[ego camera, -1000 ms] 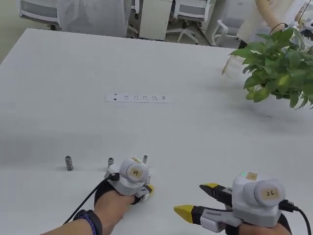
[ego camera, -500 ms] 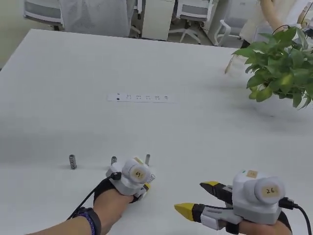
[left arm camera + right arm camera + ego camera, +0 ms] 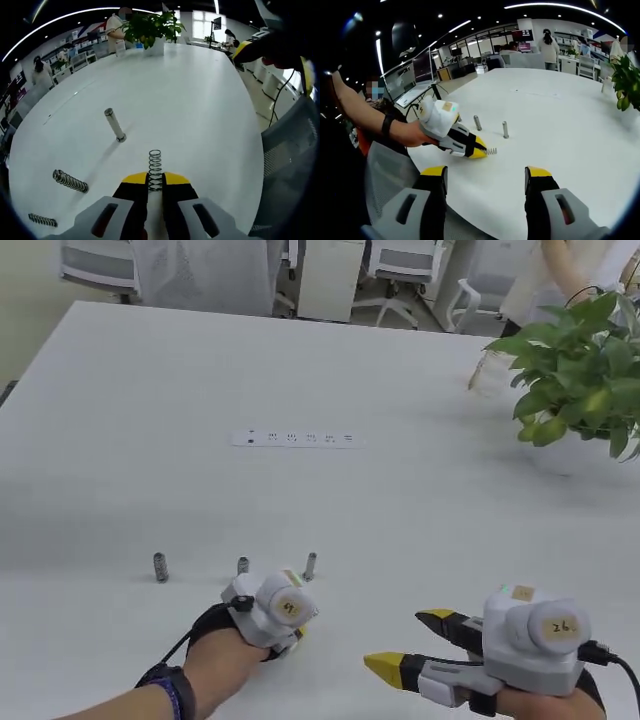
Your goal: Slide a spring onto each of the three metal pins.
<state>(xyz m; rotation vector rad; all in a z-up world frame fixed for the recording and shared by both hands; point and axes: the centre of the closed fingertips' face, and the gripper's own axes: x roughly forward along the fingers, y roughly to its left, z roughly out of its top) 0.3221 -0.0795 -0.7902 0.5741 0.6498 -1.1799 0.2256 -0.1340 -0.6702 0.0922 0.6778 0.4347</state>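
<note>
A round sticker (image 3: 560, 627) marked "26" is carried on the back of the right tongs (image 3: 408, 642). A second sticker (image 3: 290, 607), on the left tongs (image 3: 292, 633), is also handwritten, but its figures cannot be read with certainty. In the left gripper view the held spring (image 3: 155, 161) is seen clenched by its lower coils between the yellow tips of the left tongs, the rest of it projecting forward. In the head view that grip is hidden behind the body of the tongs. The bare pin (image 3: 115, 125) stands ahead of the left tongs and a little to their left, apart from the held spring. A second spring (image 3: 70, 181) and a third spring (image 3: 42, 220) stand further to the left of those tongs. In the right gripper view the right tongs are seen spread wide and grasping nothing, with the left tongs ahead of them, pointed at the bare pin. In the head view a white power strip (image 3: 298, 439) is shown on the table (image 3: 400, 500) well ahead of both tongs, and a leafy plant (image 3: 580, 370) far beyond the right tongs.
</note>
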